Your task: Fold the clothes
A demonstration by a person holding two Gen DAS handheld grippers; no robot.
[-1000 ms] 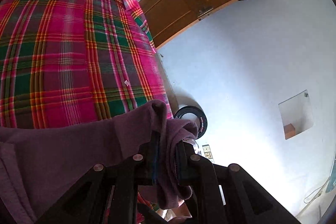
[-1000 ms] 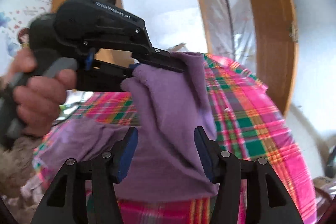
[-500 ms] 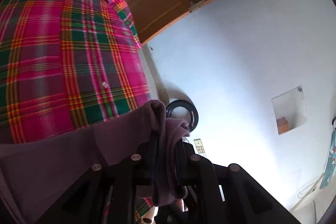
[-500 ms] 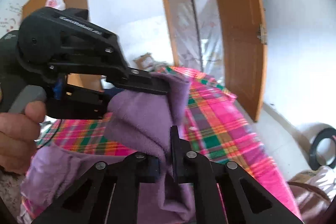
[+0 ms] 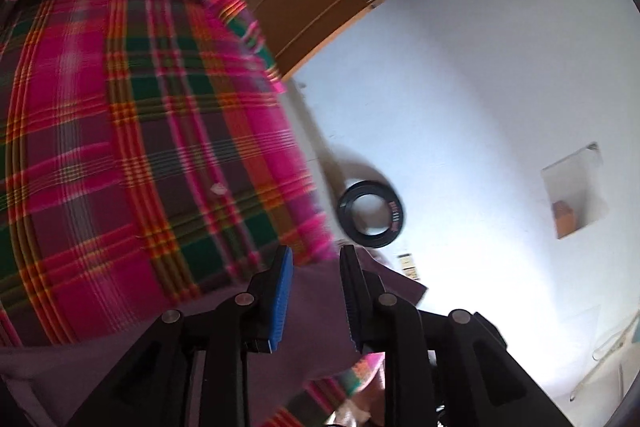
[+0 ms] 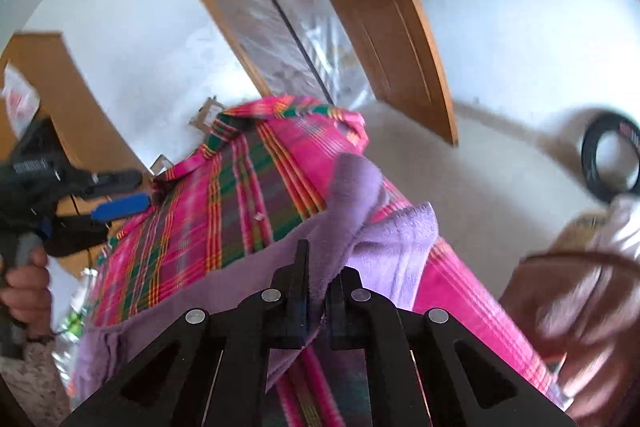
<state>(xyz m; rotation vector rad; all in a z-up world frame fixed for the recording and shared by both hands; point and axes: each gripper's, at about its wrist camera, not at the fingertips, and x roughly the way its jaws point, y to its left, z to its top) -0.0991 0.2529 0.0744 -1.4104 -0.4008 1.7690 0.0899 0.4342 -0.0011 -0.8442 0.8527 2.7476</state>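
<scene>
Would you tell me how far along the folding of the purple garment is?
Early. The purple garment lies bunched and unfolded on the plaid blanket. The right gripper is shut on its edge; the left gripper is open and empty. Every fold remains.

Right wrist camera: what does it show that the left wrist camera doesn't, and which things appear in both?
Only the right wrist view shows the right gripper shut on the purple garment, the left gripper seen from outside, and the hand holding it. Only the left wrist view shows a wall niche. Both show the plaid blanket, the wooden door and a black ring on the floor.
</scene>
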